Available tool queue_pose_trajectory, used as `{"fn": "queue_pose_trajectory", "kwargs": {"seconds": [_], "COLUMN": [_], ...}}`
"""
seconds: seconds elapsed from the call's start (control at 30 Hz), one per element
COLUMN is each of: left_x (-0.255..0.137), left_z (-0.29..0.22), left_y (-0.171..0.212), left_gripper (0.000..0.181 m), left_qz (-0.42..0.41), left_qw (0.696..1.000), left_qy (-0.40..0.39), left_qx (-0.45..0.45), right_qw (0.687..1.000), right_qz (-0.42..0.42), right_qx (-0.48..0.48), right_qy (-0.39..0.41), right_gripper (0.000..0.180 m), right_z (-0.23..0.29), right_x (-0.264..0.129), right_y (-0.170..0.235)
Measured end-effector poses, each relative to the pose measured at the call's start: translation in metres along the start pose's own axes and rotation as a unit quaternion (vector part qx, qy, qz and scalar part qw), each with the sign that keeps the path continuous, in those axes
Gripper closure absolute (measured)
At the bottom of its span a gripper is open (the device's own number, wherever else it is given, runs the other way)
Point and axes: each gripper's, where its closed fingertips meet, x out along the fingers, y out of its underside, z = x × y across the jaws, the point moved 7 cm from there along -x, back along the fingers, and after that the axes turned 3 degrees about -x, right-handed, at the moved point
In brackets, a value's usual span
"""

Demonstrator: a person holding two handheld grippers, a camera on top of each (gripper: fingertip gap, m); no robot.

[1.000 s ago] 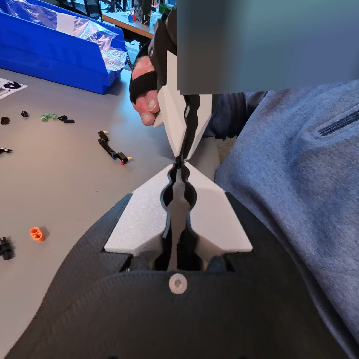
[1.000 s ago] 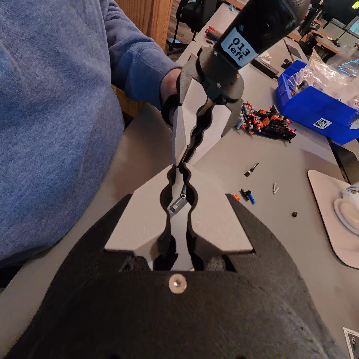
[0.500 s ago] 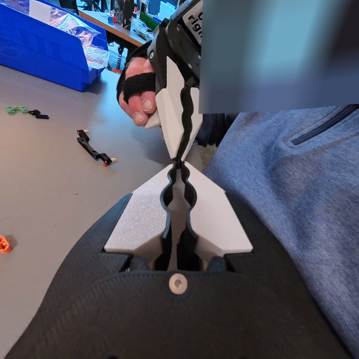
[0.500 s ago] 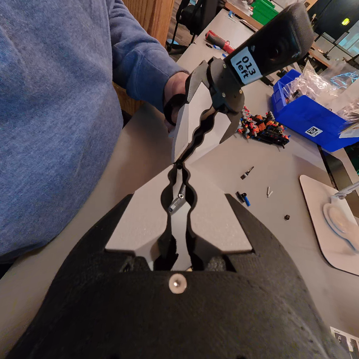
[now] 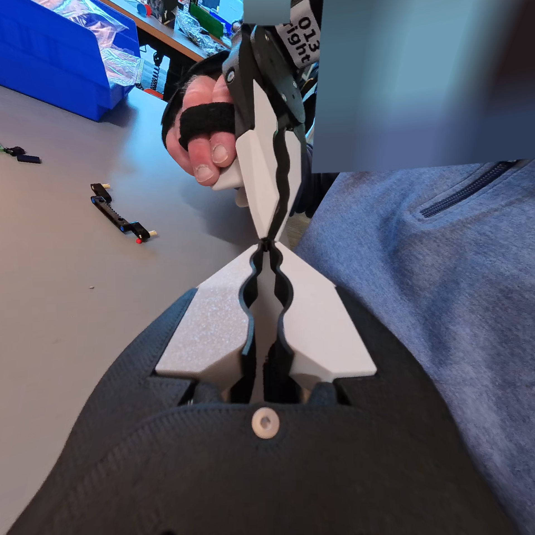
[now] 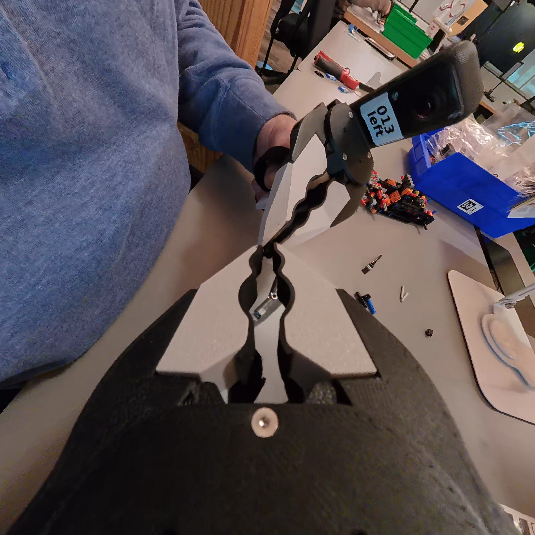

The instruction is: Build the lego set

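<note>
A: Where do the two tongs stand?

B: Tip to tip above the near edge of the table (image 6: 405, 260). The left tongs (image 5: 264, 246) and the right tongs (image 6: 267, 249) are both pinched nearly closed, and a tiny black piece (image 5: 264, 244) sits right where the tips meet. It is too small to tell which pair really grips it.

A: And the containers?

B: A blue bin (image 6: 463, 188) stands at the far side of the table, stuffed with crumpled clear plastic bags (image 6: 474, 139); what is in the bags cannot be made out. The left wrist view shows a blue bin (image 5: 52, 63) too, also with clear bags in it.

A: Where is the lego set?

B: The partly built model (image 6: 396, 199), black with orange and red bits, lies on the table just beside the blue bin. Loose parts are scattered nearer: a grey cylindrical piece (image 6: 265, 307) seen through the gap of the right tongs, a black and blue pin (image 6: 365, 301), and a black beam assembly (image 5: 121, 214) in the left wrist view.
</note>
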Motion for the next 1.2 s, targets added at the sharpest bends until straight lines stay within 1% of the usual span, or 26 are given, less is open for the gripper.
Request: {"fn": "queue_pose_trajectory", "kwargs": {"seconds": [0.03,0.2,0.3,0.5,0.87,1.1,1.2], "left_x": [0.0001,0.0012,0.0013,0.0026,0.0044,0.0045,0.0022], "left_z": [0.0,-0.0007,-0.0006,-0.0007,0.0002,0.0023,0.0049], "left_y": [0.0,-0.0006,-0.0009,-0.0002,0.0008,-0.0001,-0.0026], "left_gripper": [0.179,0.179,0.179,0.179,0.179,0.179,0.178], "left_qz": [0.0,-0.004,-0.005,-0.002,-0.001,-0.009,-0.029], "left_qw": [1.0,1.0,1.0,1.0,0.999,0.999,0.999], "left_qy": [0.002,0.015,0.023,0.025,0.03,0.029,0.013], "left_qx": [-0.001,-0.007,-0.01,-0.013,-0.019,-0.028,-0.032], "right_qw": [1.0,1.0,1.0,1.0,1.0,0.999,0.998], "right_qz": [0.001,0.002,0.001,-0.005,-0.005,-0.012,-0.028], "right_qx": [-0.001,0.001,-0.003,0.004,0.009,0.034,0.061], "right_qy": [0.001,0.001,-0.001,-0.009,-0.013,-0.015,-0.012], "right_gripper": [0.177,0.174,0.177,0.175,0.177,0.178,0.178], "right_z": [0.0,-0.0008,0.0003,0.0015,0.0019,-0.0005,-0.0056], "right_x": [-0.0002,-0.0019,-0.0023,-0.0013,-0.0012,-0.002,-0.0051], "right_y": [0.0001,0.0014,0.0012,0.0008,0.0029,0.0056,0.0096]}}
